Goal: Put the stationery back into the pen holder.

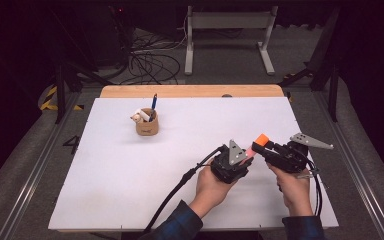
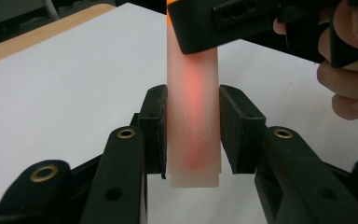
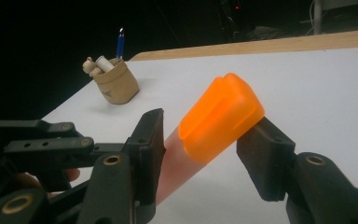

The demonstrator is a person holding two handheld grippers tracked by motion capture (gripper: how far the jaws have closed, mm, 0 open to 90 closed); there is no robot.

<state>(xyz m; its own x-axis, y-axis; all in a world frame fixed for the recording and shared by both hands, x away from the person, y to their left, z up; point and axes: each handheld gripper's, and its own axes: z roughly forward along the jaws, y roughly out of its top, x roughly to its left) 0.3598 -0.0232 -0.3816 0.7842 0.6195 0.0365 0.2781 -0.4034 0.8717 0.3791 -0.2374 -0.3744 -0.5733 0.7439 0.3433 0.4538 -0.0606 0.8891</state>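
White sheeting covers the wooden table, set against a dark room strewn with cables and stands. At the left of the surface a small tan holder is seen, stocked with a blue pen and a few pale items, and kept well apart from the work under way. Nearer the person's edge, the left gripper is held low over the sheet; in the left gripper view its pads are seen pressed against the flat sides of a translucent pink marker body, apparently so that the barrel is steadied. The marker is thus carried in mid-air between the two tools, above the right half of the table, with its orange cap pointed up and away. To the right, the right gripper has been brought in at the capped end. In the right gripper view its jaws are set at a middling width around the cap: the right-hand pad appears to be touching it, while the other pad sits beside the barrel, and whether a firm grip is made cannot be told. The arrangement suggests that the cap is to be pulled off while the body is held fast
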